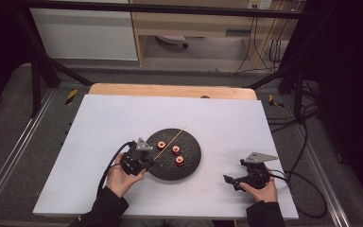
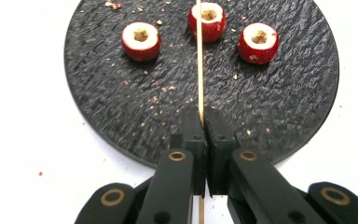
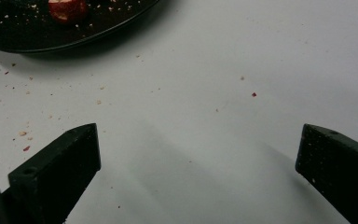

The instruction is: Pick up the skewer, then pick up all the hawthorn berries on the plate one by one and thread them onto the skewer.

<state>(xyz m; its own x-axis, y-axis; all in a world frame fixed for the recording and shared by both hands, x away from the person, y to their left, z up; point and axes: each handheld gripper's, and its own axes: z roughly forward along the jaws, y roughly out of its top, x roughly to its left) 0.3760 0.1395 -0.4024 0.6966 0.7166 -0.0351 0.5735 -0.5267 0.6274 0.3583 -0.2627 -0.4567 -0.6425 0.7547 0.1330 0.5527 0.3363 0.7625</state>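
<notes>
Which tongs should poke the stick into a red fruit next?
Probably the left tongs: they are shut on the stick, which points over the plate at the middle fruit. The right tongs are open, off the plate.

Thin skewer over black plate; three cored red fruits.
</notes>
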